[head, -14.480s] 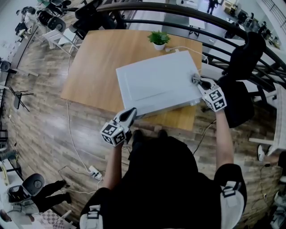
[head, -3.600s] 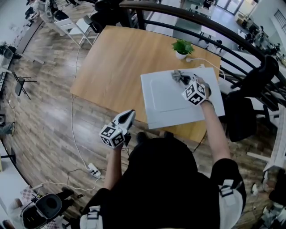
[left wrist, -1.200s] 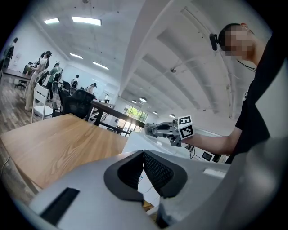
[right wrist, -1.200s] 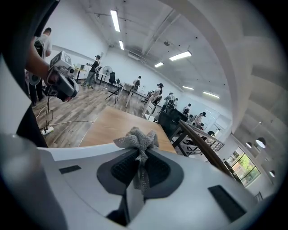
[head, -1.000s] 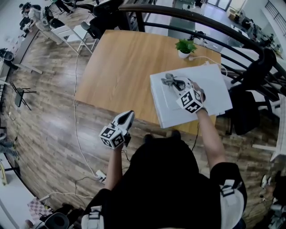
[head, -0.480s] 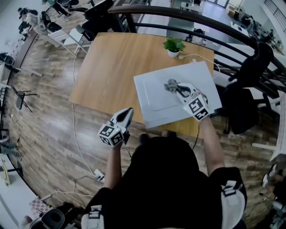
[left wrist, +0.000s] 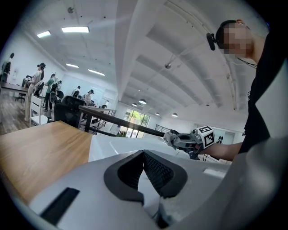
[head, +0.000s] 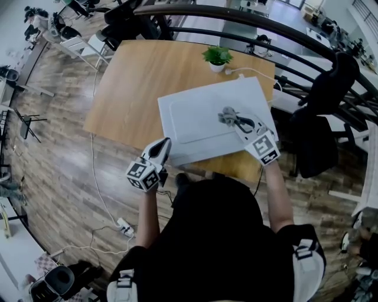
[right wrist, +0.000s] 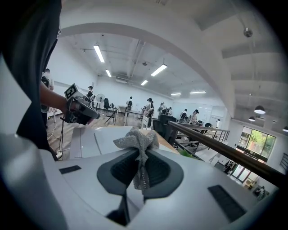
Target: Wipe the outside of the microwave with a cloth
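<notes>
A wooden table (head: 136, 82) stands on a plank floor beside a dark curved railing (head: 236, 15), with people and chairs far off in an open hall, too small to make out.

The left gripper (head: 162, 145) is held off the table's near edge. Its fingers are pressed together with nothing between them, and they point towards the near left corner of the microwave (head: 195, 127), just short of it. Whether they touch the corner cannot be told from above.

The microwave lies ahead of and to the right of those fingers, a pale box on the near right part of the table. Only its flat top shows (the door and sides are out of sight from overhead), and the person's dark head and shoulders cover the table edge in front of it. A small potted plant (head: 217, 57) and a white cable (head: 251, 71) sit beyond its far side.

The right gripper (head: 235, 121) reaches over the top's right half. Its fingers are clamped on a grey cloth (head: 226, 114), which bunches out past the fingertips and seems to rest on the top. A dark garment (head: 328, 82) hangs over a chair well to their right.
</notes>
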Motion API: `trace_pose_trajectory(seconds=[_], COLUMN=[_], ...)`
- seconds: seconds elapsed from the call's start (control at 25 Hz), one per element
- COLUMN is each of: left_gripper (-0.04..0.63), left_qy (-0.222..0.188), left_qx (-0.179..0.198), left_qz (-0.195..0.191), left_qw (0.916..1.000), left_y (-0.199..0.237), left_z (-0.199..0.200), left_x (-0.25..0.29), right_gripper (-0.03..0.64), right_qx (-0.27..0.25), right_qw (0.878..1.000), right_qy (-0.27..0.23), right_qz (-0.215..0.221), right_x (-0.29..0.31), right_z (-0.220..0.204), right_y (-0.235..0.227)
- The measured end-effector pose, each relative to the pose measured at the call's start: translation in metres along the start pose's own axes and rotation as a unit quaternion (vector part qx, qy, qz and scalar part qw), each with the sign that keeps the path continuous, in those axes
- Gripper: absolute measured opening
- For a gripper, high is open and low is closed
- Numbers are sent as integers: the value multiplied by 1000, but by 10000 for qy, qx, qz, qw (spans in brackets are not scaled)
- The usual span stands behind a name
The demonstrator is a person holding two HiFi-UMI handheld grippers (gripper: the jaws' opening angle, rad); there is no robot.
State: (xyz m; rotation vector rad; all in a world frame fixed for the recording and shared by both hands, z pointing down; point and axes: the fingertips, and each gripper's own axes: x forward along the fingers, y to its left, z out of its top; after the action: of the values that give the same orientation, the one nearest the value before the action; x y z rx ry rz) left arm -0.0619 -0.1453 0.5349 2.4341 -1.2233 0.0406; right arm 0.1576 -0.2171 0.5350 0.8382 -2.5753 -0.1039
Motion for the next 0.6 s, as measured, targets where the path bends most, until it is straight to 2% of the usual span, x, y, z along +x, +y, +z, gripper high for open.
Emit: trace_pose_trajectory(seconds=[0.32, 0.6], left_gripper=[2, 3], left_qy=[-16, -10], left_qx=[80, 40], left_qz=[355, 516], left_qw=[9993, 9987], left_y=[-14, -24], left_z=[3, -8], left_x=[2, -7], right_gripper=[31, 31], right_qx=[17, -254], right_qw=[9997, 9987], right_qy=[106, 48], right_qz=[215, 438], right_x=[-22, -26], right_z=[-22, -25], right_y=[1, 12])
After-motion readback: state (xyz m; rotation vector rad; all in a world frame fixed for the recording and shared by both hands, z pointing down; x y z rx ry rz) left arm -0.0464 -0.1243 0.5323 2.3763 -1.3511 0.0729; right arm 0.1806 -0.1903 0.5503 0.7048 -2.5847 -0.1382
